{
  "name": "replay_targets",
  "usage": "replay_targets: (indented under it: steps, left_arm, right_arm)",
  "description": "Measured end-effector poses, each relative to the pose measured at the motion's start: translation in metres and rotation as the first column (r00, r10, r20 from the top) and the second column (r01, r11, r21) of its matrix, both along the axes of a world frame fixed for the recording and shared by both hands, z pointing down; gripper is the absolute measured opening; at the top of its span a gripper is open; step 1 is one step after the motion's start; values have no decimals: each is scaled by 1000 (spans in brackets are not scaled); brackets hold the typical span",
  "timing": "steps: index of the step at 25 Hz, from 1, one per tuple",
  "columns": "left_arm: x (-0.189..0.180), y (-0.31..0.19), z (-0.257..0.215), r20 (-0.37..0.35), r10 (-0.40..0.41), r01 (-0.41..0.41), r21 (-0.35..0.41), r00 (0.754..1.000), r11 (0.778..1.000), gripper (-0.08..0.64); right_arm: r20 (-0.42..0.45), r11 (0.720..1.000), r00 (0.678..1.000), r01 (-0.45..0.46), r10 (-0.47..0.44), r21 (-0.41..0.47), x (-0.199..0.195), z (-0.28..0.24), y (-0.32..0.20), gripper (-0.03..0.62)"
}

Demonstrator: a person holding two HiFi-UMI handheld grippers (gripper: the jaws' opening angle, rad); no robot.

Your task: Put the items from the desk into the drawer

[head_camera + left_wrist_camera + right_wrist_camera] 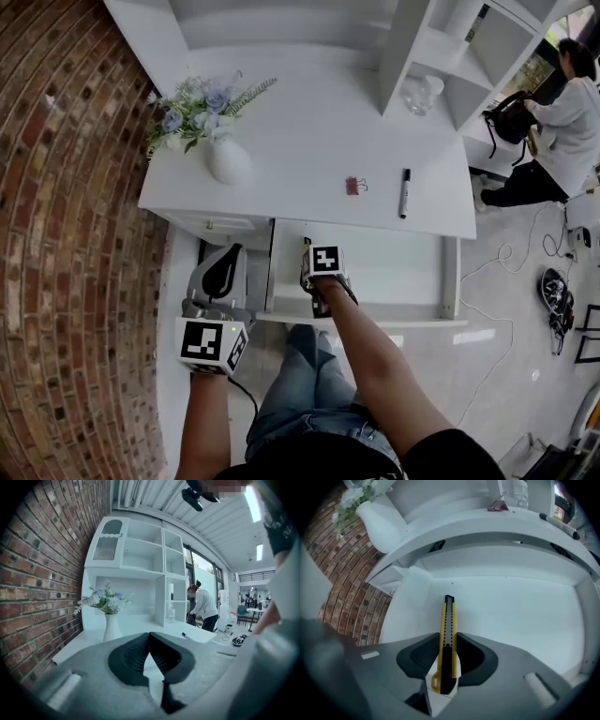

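**Yellow knife, gripped over open drawer**

Item 1. Utility knife (pixel 447 620), yellow with a black slider. It is clamped lengthwise between the pads of the right gripper (pixel 447 641), with its tip pointing down at the white floor of the drawer (pixel 394 267). Whether the tip touches the floor cannot be told.

Item 2. Drawer, white, pulled out from under the desk (pixel 309 131). The right gripper is inside its left part.

Item 3. Left gripper (pixel 149 637). Its jaws are closed tip to tip with nothing between them. It is held beside the drawer's left edge, below the desk front, and points nearly level toward the desk.

Item 4. On the desk top, near the front edge: a red binder clip (pixel 354 186), with a black marker pen (pixel 405 192) to its right, the two apart.

Item 5. White vase of pale flowers (pixel 228 159), at the desk's left end beside the brick wall (pixel 56 187).

Item 6. A person (pixel 572 103) beyond the shelves, well apart.
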State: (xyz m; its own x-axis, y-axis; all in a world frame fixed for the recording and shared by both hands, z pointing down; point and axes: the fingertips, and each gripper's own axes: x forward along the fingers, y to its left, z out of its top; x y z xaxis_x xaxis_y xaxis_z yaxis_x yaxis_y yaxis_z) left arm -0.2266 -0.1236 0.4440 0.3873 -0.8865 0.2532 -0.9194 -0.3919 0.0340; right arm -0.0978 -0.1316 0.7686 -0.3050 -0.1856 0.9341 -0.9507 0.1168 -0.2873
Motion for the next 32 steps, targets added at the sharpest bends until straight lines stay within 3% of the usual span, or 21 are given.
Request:
replay_targets:
  steps: [4,9,13,19,24,32]
  left_arm:
    - [0,-3,6,7,4,-4,-17,1000,1000,-2]
    - [-4,-6,5,25,1,-1,-14,1000,1000,-2]
    - [-7,-7,1,26,-8,8,-9,1000,1000,-2]
    - [-4,-8,-13,15,-15,14,16,1000,1000,-2]
    - [3,-9,-31,4,-14,13,47,1000,999,-2]
    - [7,-19,-63,-9,-23,23,120,1000,992,-2]
  right_arm:
    - [17,998,999,-50,50,-50,-3,12,3,127]
    - [40,997,997,-59,60,-46,-7,20,3,130]
    - [83,997,994,-68,70,-22,-9,10,3,229]
    - [140,996,986,-85,90,-38,-4,-23,10,230]
    - [225,995,970,-101,96,11,3,-63,11,204]
    - [321,974,946,-117,51,192,33,-134,1,204]
